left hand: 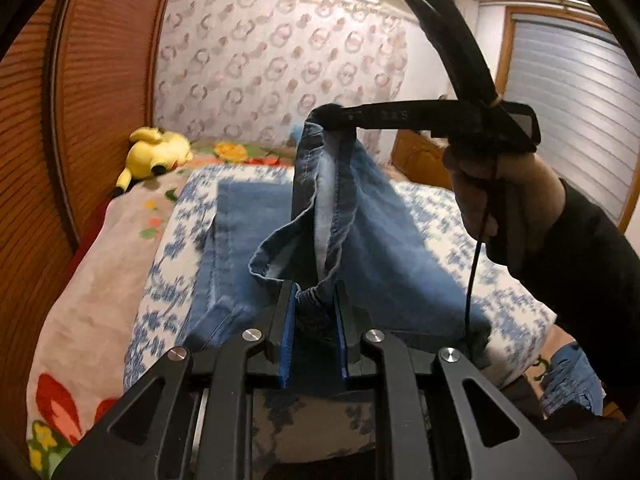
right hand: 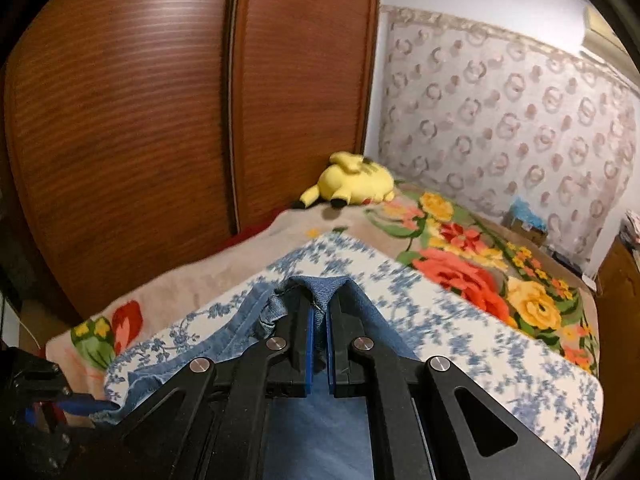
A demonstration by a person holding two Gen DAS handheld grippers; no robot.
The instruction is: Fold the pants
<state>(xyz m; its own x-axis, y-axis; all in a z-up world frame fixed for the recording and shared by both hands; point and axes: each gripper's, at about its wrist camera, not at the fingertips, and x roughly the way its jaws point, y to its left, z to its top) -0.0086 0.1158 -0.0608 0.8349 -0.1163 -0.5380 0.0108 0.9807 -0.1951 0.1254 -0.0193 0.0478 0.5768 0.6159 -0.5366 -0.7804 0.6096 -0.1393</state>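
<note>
Blue jeans point(left hand: 248, 216) lie spread on a blue-and-white flowered cloth point(left hand: 460, 220) on the bed. My left gripper point(left hand: 315, 292) is at the bottom of the left wrist view, shut on a bunched piece of denim between its blue pads. A hand point(left hand: 500, 184) holds my right gripper point(left hand: 326, 114) higher up, and its fingertips pinch a hem, so a leg of the jeans hangs lifted from it. In the right wrist view, my right gripper point(right hand: 319, 304) is shut on a denim fold point(right hand: 320, 280). My left gripper point(right hand: 96, 406) shows at the lower left, clamped on the jeans' edge.
A yellow plush toy point(left hand: 156, 152) point(right hand: 352, 180) lies at the far end of the bed, against the wooden wardrobe doors point(right hand: 160, 120). A bright flower blanket point(right hand: 480, 272) covers the bed under the cloth. More denim point(left hand: 572, 376) lies low at the right.
</note>
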